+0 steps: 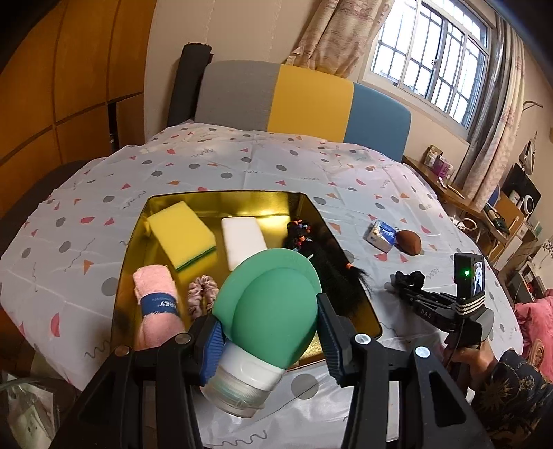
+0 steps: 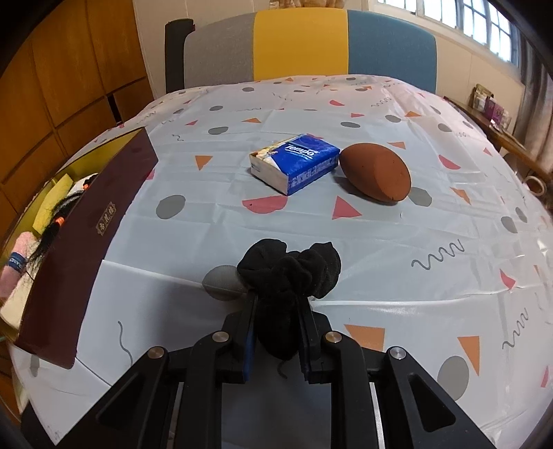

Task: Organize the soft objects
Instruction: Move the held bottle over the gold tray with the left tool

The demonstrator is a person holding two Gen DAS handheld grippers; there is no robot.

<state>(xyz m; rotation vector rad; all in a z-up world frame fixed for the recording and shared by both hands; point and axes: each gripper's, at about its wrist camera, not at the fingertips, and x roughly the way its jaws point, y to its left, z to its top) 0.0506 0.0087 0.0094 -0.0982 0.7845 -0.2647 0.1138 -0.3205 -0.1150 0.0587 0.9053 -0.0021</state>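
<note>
Home: curtains [image 1: 331, 31], clothed table [image 1: 242, 155]

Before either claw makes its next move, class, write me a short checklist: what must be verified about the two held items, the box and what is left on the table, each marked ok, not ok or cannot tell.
1. Left claw grips the green silicone bottle by its body: ok.
2. Right claw is shut on the black scrunchie: ok.
3. Bottle is over the gold-lined box: ok, near its front edge.
4. Free space in the box for both items: cannot tell; the yellow sponge, white sponge, pink towel and hairpiece fill much of it.
5. Table items still outside the box: not ok; the tissue pack and brown makeup sponge remain.
</note>
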